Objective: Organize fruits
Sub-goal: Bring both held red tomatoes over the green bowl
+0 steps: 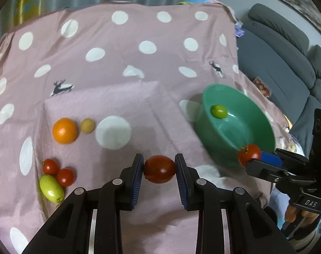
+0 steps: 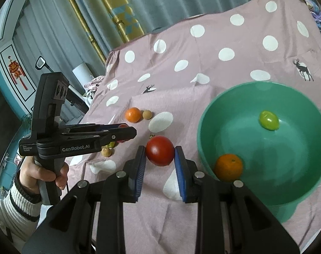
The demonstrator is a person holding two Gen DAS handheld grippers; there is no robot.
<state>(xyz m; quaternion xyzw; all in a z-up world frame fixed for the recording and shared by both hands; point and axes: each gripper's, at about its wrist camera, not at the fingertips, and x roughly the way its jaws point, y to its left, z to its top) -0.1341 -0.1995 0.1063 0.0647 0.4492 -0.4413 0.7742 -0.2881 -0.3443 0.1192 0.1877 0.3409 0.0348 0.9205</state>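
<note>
Left wrist view: left hand-held gripper [image 1: 159,169] clamped on a dark red tomato [image 1: 159,169], held off the pink dotted cloth [image 1: 122,97], left of the green bowl [image 1: 255,146]. In the bowl, one green fruit [image 1: 219,111]. At the bowl's near rim, right hand-held gripper [image 1: 251,158] pinching a red tomato [image 1: 249,155]; "DAS" readable on its handle. Far left of the bowl, on the cloth: orange [image 1: 65,130] with a small tan fruit [image 1: 87,125] just beside it. Nearer the camera, two small red tomatoes [image 1: 57,171] touching an oblong green fruit [image 1: 51,188]. Grey sofa [image 1: 287,59] beyond the bowl to the right.

Right wrist view: right hand-held gripper [image 2: 160,156] closed around the red tomato [image 2: 160,153], just left of the bowl [image 2: 207,127]. Inside the bowl: green fruit [image 2: 269,120] toward the far side, a second orange [image 2: 229,167] against the near wall. Left of the bowl, left hand-held gripper [image 2: 126,131] seen side-on, "GenRobot.AI" printed on its body, held by a hand [image 2: 42,173] in a striped sleeve; red fruit glimpsed at its tip. Beyond it, orange [image 2: 133,115] and tan fruit [image 2: 147,114] on the cloth [image 2: 224,42]. Another tan fruit [image 2: 106,152] under the left gripper.
</note>
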